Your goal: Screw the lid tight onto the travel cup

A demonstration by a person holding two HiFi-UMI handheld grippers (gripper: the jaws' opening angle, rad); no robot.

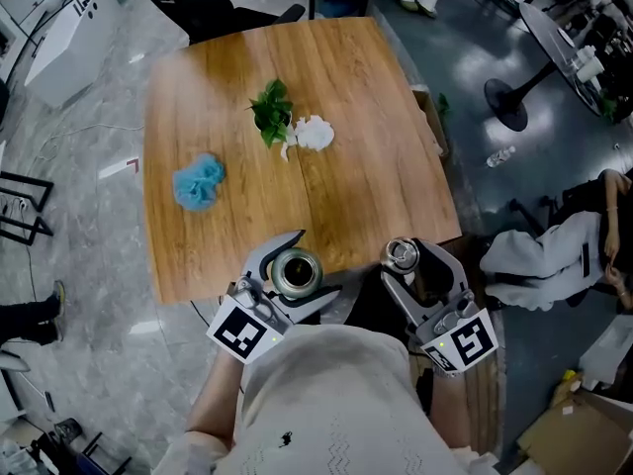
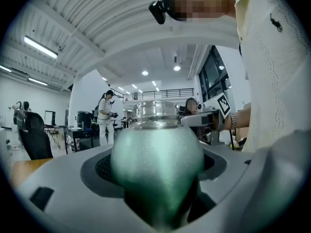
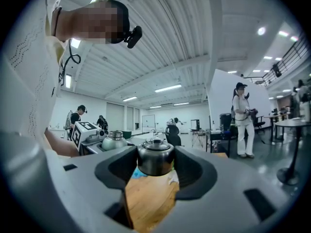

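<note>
Matte green cup [image 2: 156,164], rounded steel lid [image 3: 155,162]

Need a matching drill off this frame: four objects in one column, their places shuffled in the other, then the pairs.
Objects
1. green metal travel cup
2. silver metal lid
3. blue fluffy puff
4. green leafy sprig

Places
A. on the wooden table, beside the white crumpled cloth
B. clamped in the right gripper
C. alone on the table's left part in the head view
D. clamped in the left gripper

Pairs: 1-D, 2-B, 3-C, 4-A
</note>
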